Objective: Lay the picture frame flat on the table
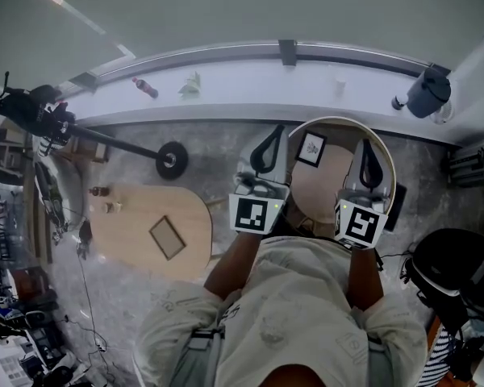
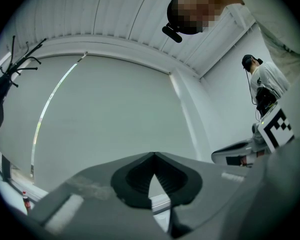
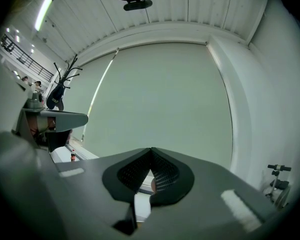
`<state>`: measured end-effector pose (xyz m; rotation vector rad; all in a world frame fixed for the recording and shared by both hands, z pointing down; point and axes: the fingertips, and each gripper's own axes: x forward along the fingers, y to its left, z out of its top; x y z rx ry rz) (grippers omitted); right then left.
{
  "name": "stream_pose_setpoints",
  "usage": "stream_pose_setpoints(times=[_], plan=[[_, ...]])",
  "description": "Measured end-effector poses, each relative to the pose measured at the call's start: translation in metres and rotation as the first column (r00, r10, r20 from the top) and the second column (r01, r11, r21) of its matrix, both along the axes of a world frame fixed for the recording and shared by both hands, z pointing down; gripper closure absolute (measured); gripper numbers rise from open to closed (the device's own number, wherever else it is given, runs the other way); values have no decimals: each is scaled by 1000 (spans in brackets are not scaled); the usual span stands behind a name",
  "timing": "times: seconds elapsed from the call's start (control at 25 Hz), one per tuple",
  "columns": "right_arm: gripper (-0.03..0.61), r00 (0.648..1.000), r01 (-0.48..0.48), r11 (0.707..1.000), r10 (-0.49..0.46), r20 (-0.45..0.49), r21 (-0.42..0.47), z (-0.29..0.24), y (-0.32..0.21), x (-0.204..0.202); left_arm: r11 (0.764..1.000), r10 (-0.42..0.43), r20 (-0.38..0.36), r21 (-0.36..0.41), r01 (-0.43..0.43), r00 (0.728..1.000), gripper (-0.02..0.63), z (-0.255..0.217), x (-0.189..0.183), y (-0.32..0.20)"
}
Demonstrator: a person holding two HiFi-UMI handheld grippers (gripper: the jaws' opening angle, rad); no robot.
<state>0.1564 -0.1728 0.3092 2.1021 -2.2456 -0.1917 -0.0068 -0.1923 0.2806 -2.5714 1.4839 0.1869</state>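
Note:
A small black picture frame (image 1: 310, 148) with a white mat is on the round wooden table (image 1: 323, 185), between my two grippers; from above I cannot tell how steeply it stands. My left gripper (image 1: 274, 133) hovers just left of the frame with its jaws shut and empty. My right gripper (image 1: 365, 146) is over the table's right side, also shut with nothing in it. In the left gripper view the left gripper (image 2: 153, 154) has its pads meeting at the tip against a pale wall. The right gripper view shows the right gripper (image 3: 151, 149) closed the same way. The frame appears in neither gripper view.
An oval wooden table (image 1: 137, 216) at the left carries a second frame (image 1: 167, 237) lying flat and small bottles (image 1: 102, 192). A coat stand (image 1: 32, 113) with a round base (image 1: 171, 160) leans nearby. The white ledge (image 1: 250, 83) holds a bottle (image 1: 143, 87) and a dark jug (image 1: 427, 93). A black chair (image 1: 452, 272) is at the right.

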Motion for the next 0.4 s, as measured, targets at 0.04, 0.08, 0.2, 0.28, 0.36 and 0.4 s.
stream_pose_setpoints(times=[0.04, 0.08, 0.2, 0.28, 0.36, 0.4], plan=[[577, 1000, 0, 1000, 0, 0, 0, 1, 1, -1, 1000, -1, 1, -1, 1, 1000, 611, 1, -1, 0], [577, 1000, -1, 1000, 1, 0, -1, 2, 1, -2, 1000, -2, 2, -1, 2, 1000, 611, 1, -2, 0], [577, 1000, -4, 1000, 4, -3, -3, 3, 1, -2, 1000, -5, 1, 6, 5, 1000, 611, 1, -3, 0], [577, 1000, -9, 1000, 9, 1, -5, 4, 1, -2, 1000, -5, 7, 11, 5, 1000, 611, 1, -4, 0], [577, 1000, -16, 1000, 16, 5, -3, 5, 1, -1, 1000, -4, 18, 18, 4, 1000, 611, 2, -3, -1], [577, 1000, -19, 1000, 19, 6, -2, 6, 1, 0, 1000, -4, 24, 21, 3, 1000, 611, 3, -3, -1]])
